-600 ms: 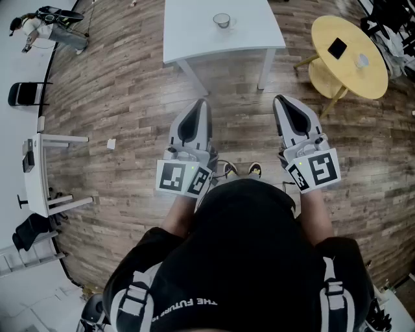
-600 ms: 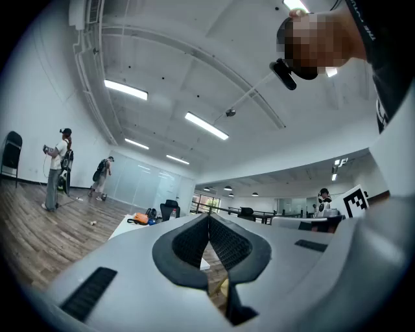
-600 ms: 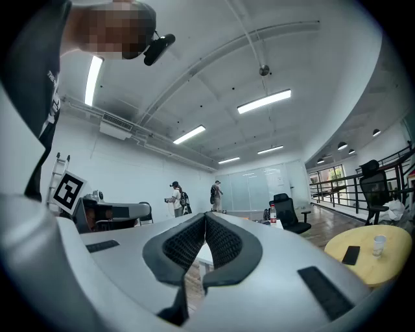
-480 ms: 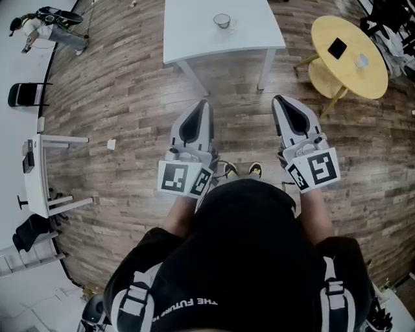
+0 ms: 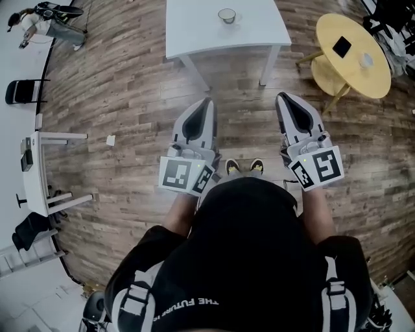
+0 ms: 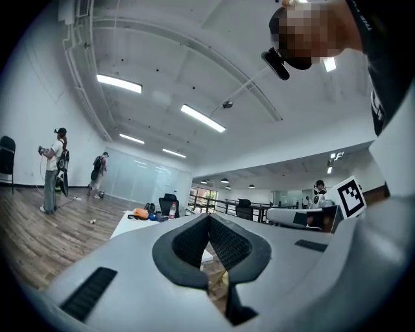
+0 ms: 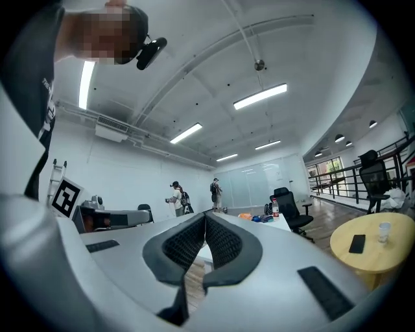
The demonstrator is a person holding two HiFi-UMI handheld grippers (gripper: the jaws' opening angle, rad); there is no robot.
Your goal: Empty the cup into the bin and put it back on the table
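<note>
Jaws closed; cup (image 5: 227,15), seemingly glass, upright on table (image 5: 194,31).

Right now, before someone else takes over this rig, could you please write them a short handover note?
Left gripper: shut, empty, held low over the wooden floor.
Right gripper: shut, empty, level with the left one.
Small clear glass cup: standing on the white rectangular table ahead, clear of both grippers. Its contents cannot be made out.
Bin: not in view in any picture.
Done: nothing that shows; the cup is untouched.
Left: step up to the table, grasp the cup, find the bin, empty the cup into it, then set the cup back on the table.
</note>
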